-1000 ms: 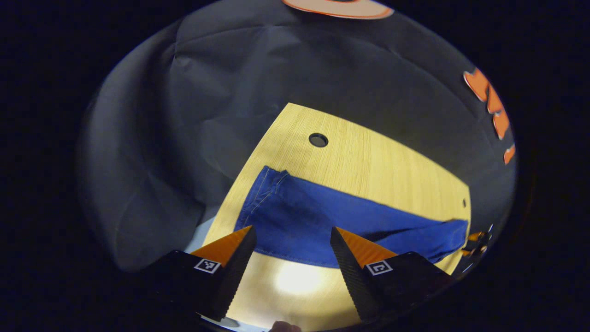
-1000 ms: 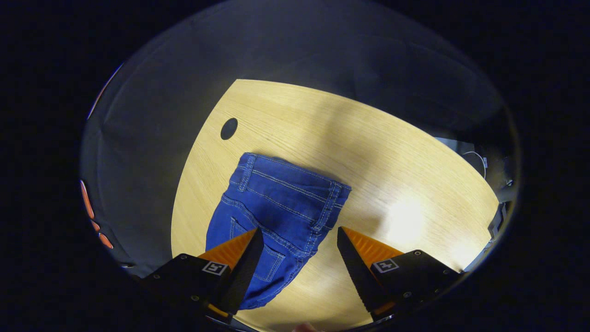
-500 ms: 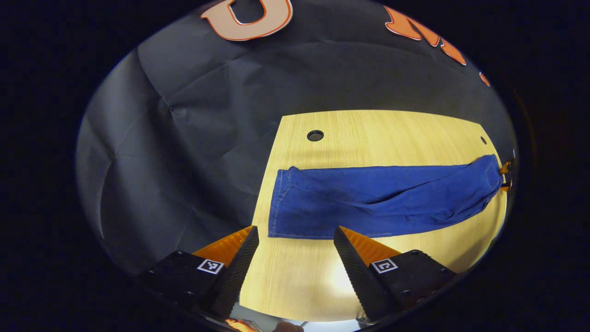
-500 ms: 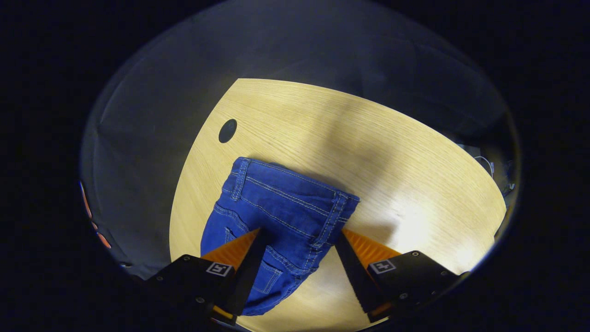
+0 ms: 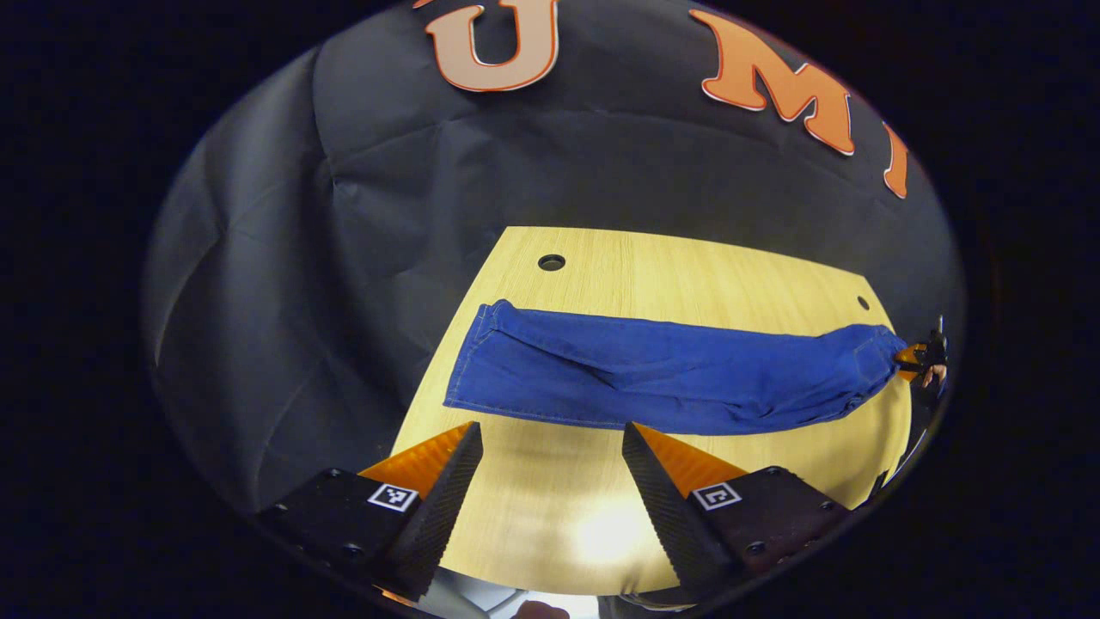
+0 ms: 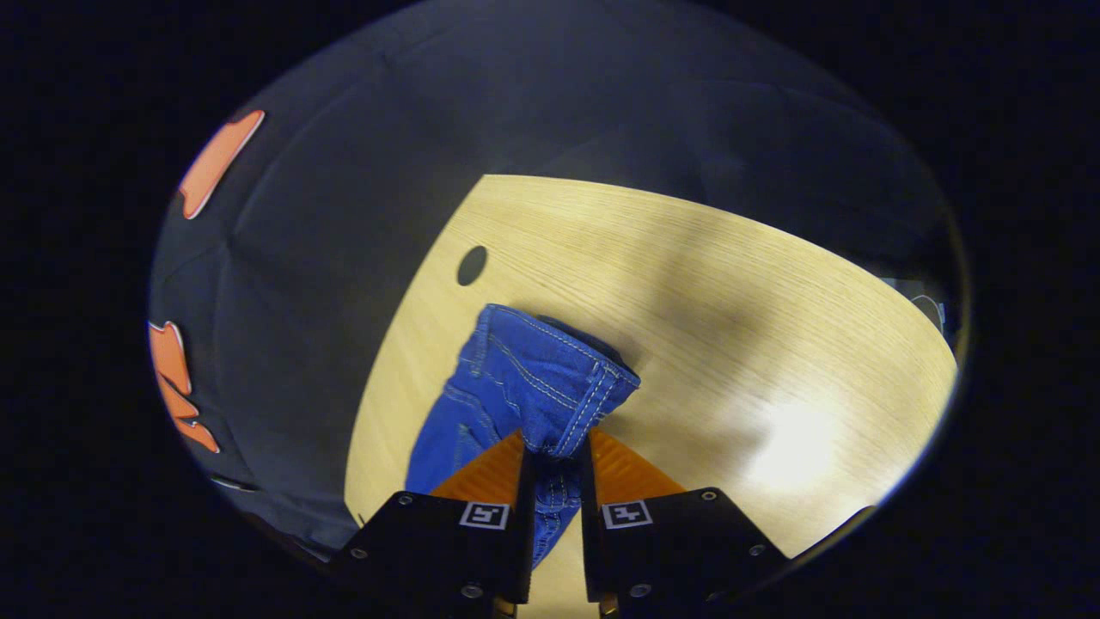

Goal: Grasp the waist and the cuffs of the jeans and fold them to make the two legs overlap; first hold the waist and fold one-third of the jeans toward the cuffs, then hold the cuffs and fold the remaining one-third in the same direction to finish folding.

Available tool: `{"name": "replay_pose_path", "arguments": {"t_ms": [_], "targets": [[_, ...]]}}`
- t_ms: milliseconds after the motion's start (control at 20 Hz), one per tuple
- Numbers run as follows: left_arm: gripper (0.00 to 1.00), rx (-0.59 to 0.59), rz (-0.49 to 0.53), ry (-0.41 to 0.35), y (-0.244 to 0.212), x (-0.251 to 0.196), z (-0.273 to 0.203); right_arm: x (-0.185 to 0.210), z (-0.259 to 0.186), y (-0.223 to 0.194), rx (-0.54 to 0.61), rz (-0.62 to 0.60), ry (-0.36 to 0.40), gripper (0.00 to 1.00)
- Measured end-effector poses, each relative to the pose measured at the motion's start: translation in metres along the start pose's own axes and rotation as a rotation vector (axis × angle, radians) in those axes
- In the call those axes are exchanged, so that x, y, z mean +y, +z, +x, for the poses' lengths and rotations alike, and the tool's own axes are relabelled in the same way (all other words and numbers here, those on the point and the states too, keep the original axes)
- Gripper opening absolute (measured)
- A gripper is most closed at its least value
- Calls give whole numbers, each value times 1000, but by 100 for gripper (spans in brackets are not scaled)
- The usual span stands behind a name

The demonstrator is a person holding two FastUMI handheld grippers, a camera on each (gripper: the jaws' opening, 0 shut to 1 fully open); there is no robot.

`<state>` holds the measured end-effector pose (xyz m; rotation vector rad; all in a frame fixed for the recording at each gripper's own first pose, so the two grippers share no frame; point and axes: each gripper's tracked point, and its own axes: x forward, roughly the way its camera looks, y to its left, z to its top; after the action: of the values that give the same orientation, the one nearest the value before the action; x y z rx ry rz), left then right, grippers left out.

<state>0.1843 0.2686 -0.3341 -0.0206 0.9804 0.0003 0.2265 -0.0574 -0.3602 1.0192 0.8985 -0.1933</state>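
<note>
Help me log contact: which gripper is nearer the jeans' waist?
Right. The right gripper has its jaws shut on the waist; the left gripper hovers open short of the cuffs.

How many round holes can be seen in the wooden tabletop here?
2. In the left gripper view, one hole sits near the table's far left corner beyond the cuffs, and another hole near the far right corner; the jeans may hide more.

Pale wooden table (image 5: pixel 687 284) with round holes (image 5: pixel 551 262), black cloth wall (image 5: pixel 344 215) behind
</note>
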Motion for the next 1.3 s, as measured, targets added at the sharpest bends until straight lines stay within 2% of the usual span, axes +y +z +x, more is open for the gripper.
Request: {"name": "replay_pose_path", "arguments": {"t_ms": [350, 450, 650, 1000, 1300], "targets": [[100, -31, -68, -53, 0, -2, -5, 71, -43, -19, -35, 26, 208, 25], [100, -28, -76, -72, -1, -4, -6, 82, -50, -26, -50, -3, 196, 24], [99, -27, -93, -96, -4, -3, -10, 113, -60, -51, -35, 11, 238, 24], [100, -2, -167, -95, -3, -3, -10, 165, -66, -128, 57, -151, 292, 24], [100, 7, -186, -85, -1, -3, -8, 205, -66, -199, 152, -265, 322, 24]]}}
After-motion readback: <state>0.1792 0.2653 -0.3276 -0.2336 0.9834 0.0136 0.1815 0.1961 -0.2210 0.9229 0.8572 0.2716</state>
